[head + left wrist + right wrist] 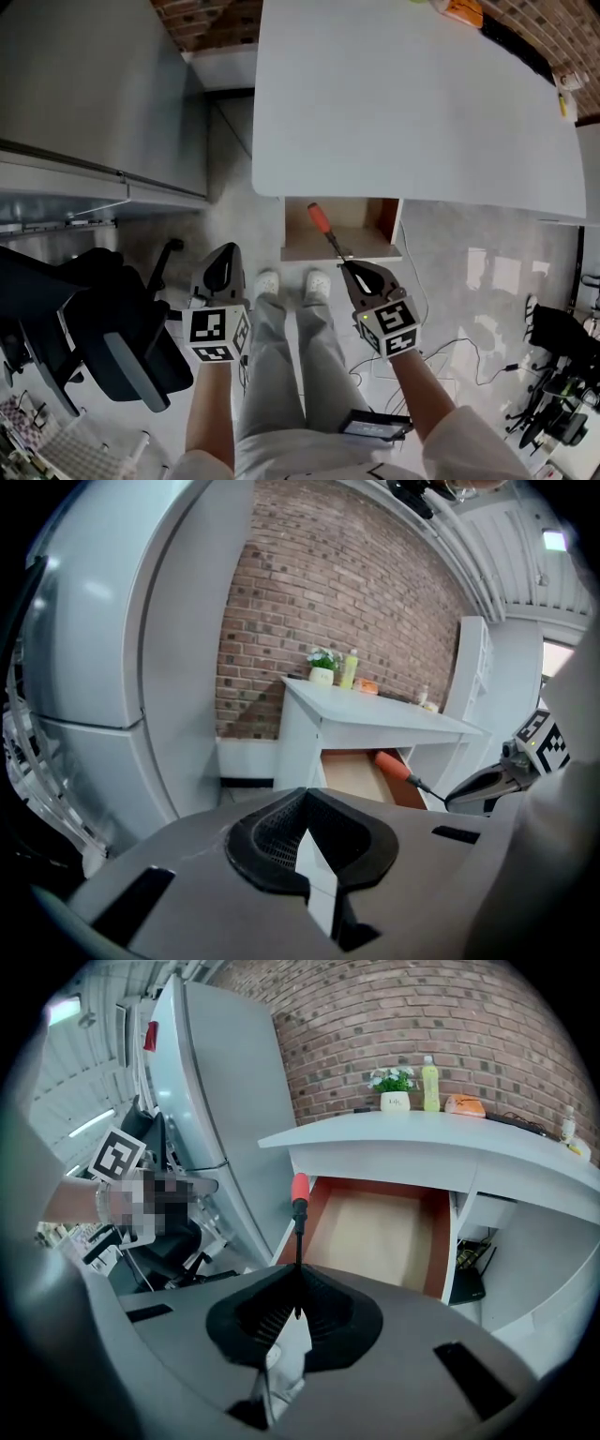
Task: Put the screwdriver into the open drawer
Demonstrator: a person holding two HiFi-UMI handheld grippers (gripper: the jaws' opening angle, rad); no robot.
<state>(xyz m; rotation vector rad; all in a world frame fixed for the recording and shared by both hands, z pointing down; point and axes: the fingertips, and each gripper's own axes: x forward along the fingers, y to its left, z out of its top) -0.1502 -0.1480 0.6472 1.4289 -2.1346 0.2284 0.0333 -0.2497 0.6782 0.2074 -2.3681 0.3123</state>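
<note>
Under the white desk (pixel 412 103), the screwdriver (pixel 321 221) is clamped in the right gripper (pixel 350 265) over the open drawer (pixel 364 234), to be lowered and released next; the left gripper (pixel 225 256) is closed, empty.

The table (pixel 412 103) fills 12 to 2 o'clock, with the open drawer (pixel 370 234) under its near edge at 12. The screwdriver (pixel 328 234) hangs over the drawer's left half, its tip between the jaws of the right gripper (pixel 349 264) just in front. The left gripper (pixel 223 267) sits at that gripper's 9 o'clock, well apart. A refrigerator (pixel 84 84) stands at 10, a chair (pixel 103 337) at 8.
</note>
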